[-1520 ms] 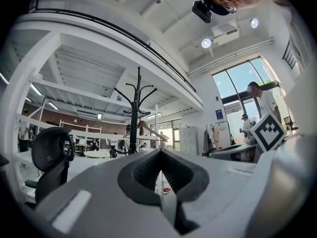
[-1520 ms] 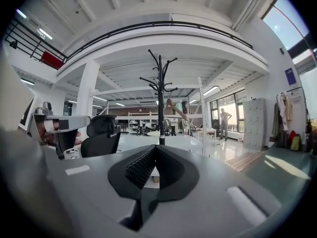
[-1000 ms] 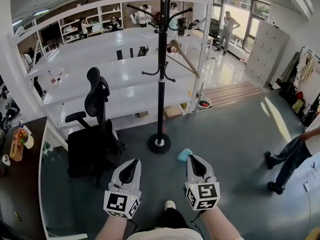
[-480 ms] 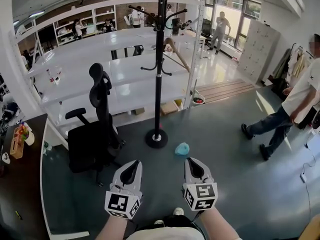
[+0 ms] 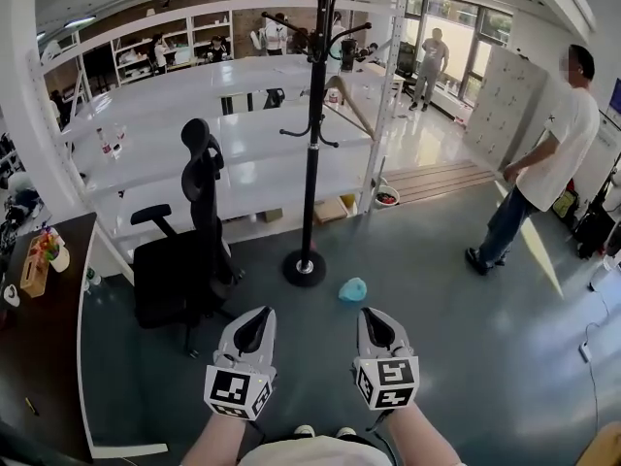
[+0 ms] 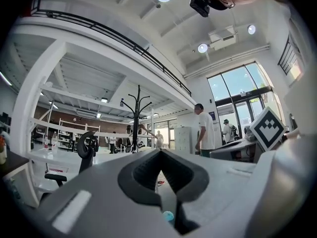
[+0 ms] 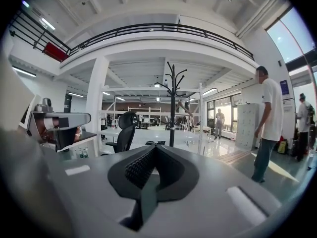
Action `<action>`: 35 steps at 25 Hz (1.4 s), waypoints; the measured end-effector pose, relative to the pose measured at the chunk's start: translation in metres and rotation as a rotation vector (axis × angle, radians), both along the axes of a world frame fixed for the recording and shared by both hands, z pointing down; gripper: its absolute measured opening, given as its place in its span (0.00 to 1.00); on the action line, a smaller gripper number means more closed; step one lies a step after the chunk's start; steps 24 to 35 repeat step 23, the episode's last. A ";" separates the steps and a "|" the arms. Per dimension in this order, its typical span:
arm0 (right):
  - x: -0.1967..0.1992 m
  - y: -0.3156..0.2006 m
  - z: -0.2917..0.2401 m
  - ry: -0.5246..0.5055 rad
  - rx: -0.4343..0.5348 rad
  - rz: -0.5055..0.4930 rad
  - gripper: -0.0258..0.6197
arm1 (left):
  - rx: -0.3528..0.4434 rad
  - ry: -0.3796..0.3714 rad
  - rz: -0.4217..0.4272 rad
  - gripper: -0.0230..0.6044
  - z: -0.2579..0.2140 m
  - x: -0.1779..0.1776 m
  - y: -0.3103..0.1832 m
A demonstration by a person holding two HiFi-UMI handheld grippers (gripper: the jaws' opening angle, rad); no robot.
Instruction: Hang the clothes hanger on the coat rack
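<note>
- Wooden hanger (image 5: pixel 355 111) seems to hang from a hook of the coat rack (image 5: pixel 310 163), right of the pole.
- Left hand-held gripper (image 5: pixel 259 313) and right hand-held gripper (image 5: pixel 368 312) are pressed together, empty, well apart from it.
- Hanging looks done; no grasp appears needed next.

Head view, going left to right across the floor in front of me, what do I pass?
Dark wooden desk → black office chair → coat rack → small blue object on the floor → person in a white shirt.
</note>
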State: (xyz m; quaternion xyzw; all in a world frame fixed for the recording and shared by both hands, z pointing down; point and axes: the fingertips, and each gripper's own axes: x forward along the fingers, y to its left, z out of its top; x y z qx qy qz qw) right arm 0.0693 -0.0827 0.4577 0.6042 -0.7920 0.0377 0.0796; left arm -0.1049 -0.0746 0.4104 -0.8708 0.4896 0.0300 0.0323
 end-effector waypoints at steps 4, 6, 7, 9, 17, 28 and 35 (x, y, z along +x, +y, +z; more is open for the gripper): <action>0.000 0.006 -0.002 0.000 0.007 -0.008 0.08 | 0.006 -0.008 0.003 0.04 0.001 0.005 0.005; 0.001 0.007 -0.005 0.000 0.015 -0.012 0.08 | 0.018 -0.022 0.001 0.04 -0.001 0.007 0.007; 0.001 0.007 -0.006 -0.002 0.018 -0.013 0.08 | 0.023 -0.026 -0.001 0.04 -0.002 0.007 0.008; 0.001 0.007 -0.008 -0.009 0.021 -0.014 0.08 | 0.025 -0.026 -0.005 0.04 -0.003 0.007 0.008; 0.002 0.008 -0.010 -0.029 0.029 -0.022 0.08 | 0.022 -0.029 -0.010 0.04 -0.004 0.007 0.009; 0.004 0.009 -0.012 -0.033 0.030 -0.021 0.08 | 0.021 -0.031 -0.011 0.04 -0.006 0.009 0.009; 0.004 0.009 -0.012 -0.033 0.030 -0.021 0.08 | 0.021 -0.031 -0.011 0.04 -0.006 0.009 0.009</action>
